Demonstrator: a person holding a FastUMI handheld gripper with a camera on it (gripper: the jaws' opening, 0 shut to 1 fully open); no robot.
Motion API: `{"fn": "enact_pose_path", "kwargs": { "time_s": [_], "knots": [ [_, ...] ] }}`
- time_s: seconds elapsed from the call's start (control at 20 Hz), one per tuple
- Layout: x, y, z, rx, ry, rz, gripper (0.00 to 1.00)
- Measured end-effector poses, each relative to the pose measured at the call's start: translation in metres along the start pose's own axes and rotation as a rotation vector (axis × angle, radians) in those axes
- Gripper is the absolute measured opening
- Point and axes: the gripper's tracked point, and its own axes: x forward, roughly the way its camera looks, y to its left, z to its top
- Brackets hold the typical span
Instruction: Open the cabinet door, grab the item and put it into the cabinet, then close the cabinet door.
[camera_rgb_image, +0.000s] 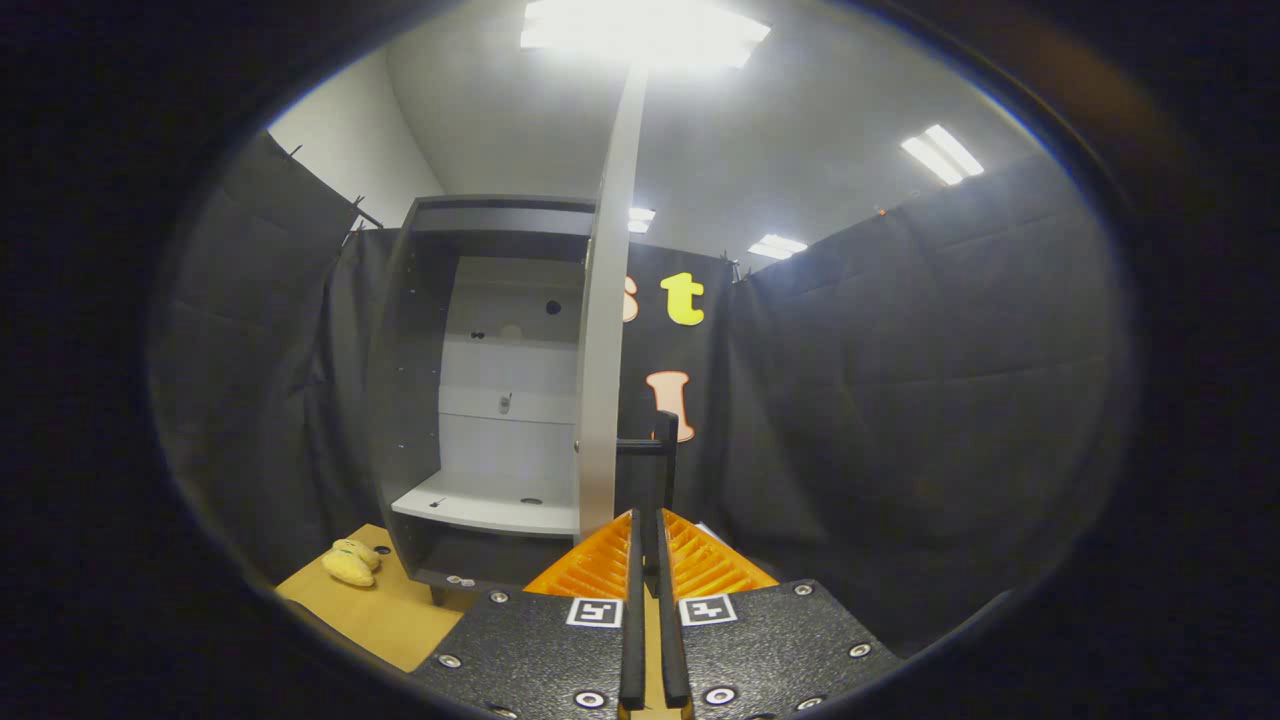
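The gripper (648, 520) has its ribbed fingers drawn nearly together around the thin black door handle (668, 470), which stands upright just ahead of them. The flat grey cabinet door (605, 330) stands edge-on, its long axis vertical, swung open from the cabinet (430, 400) with smooth pale shelves. A soft yellow item (350, 563) lies on the brown table (385, 615), beside the cabinet's base and well apart from the fingers.

Smooth matt grey cabinet door (603, 330), wooden-looking tabletop (385, 612), soft plush item (350, 563), ribbed fingers (600, 565)
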Motion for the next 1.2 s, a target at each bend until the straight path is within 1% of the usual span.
{"fn": "enact_pose_path", "kwargs": {
  "time_s": [0.05, 0.1, 0.25, 0.35, 0.5, 0.6, 0.75, 0.85, 1.1, 1.2],
  "knots": [
    [-0.005, -0.001, 0.007, 0.011, -0.022, -0.001, 0.07],
    [-0.012, 0.005, 0.009, 0.028, -0.024, 0.020, 0.08],
    [-0.021, 0.028, -0.006, 0.037, -0.021, 0.069, 0.11],
    [-0.030, 0.061, -0.018, 0.051, -0.018, 0.125, 0.30],
    [-0.035, 0.110, -0.044, 0.102, -0.011, 0.191, 0.73],
    [-0.036, 0.133, -0.067, 0.125, 0.003, 0.217, 0.87],
    [-0.040, 0.167, -0.100, 0.142, 0.015, 0.243, 0.90],
    [-0.043, 0.188, -0.121, 0.162, 0.020, 0.263, 0.91],
    [-0.058, 0.225, -0.181, 0.212, 0.058, 0.272, 0.90],
    [-0.066, 0.243, -0.204, 0.228, 0.074, 0.305, 0.91]
  ]
}}
